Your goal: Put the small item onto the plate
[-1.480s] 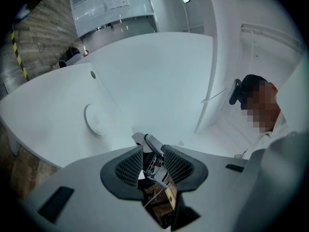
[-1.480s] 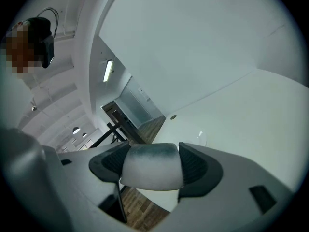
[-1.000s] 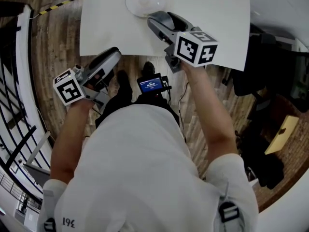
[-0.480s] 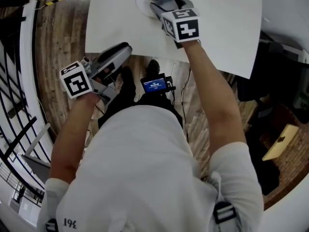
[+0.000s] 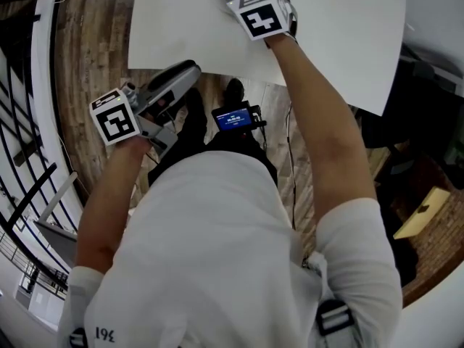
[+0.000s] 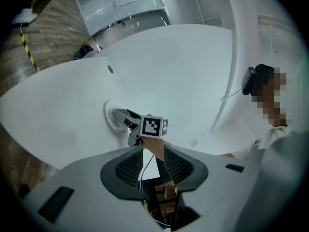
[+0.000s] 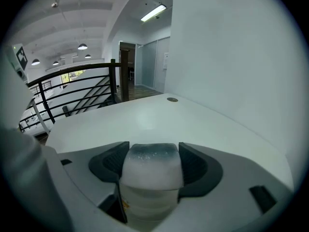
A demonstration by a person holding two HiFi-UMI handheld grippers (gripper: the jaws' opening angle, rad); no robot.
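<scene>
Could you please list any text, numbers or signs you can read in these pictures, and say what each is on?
"361": on the person's white shirt, by the left sleeve.
Blue screen at the waist: print too small to read.
Marker cubes: black-and-white squares only, no letters.

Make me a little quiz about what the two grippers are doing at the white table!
1. True or false: the left gripper is holding a spoon.
2. What is the right gripper shut on? A) a little white bottle B) a banana C) nothing at all
3. Fill in the gap: the right gripper reaches out over the table and hangs above the round white ____.

Key: 1. False: it is open and empty. 2. A. 3. plate.
</scene>
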